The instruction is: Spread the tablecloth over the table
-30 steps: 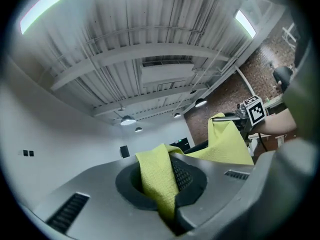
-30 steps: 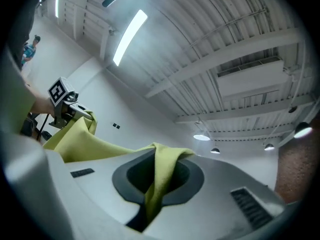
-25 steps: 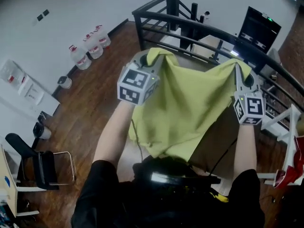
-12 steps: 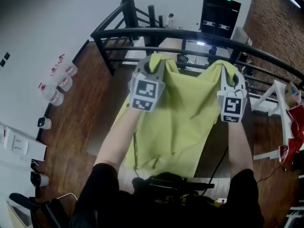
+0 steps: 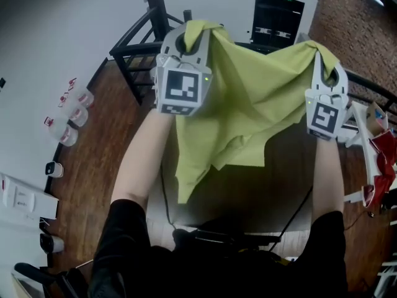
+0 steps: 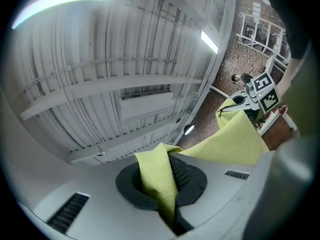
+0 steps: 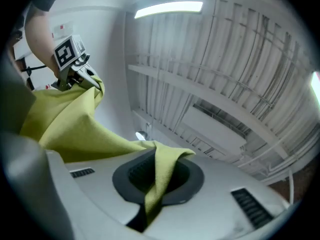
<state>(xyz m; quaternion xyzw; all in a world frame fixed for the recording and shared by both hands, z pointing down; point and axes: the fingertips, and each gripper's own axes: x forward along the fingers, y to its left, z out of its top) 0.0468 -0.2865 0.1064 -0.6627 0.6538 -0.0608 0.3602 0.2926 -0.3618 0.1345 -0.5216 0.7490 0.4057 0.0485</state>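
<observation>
One yellow-green tablecloth (image 5: 248, 98) hung creased and folded between two tools, with its lower edge drooping unevenly beneath them. Left tool (image 5: 193, 35) was clamped shut on one upper corner. Right tool (image 5: 327, 67) was clamped shut on the other. Both tools were raised, with the cloth sagging between them.

tablecloth (image 5: 248, 98): hangs above the table (image 5: 267, 191)
left gripper (image 5: 191, 39): at the tablecloth's left corner
right gripper (image 5: 324, 61): at its right corner
railing (image 5: 133, 48): behind the table

Bright ceiling strips — fisheye-warped edges
</observation>
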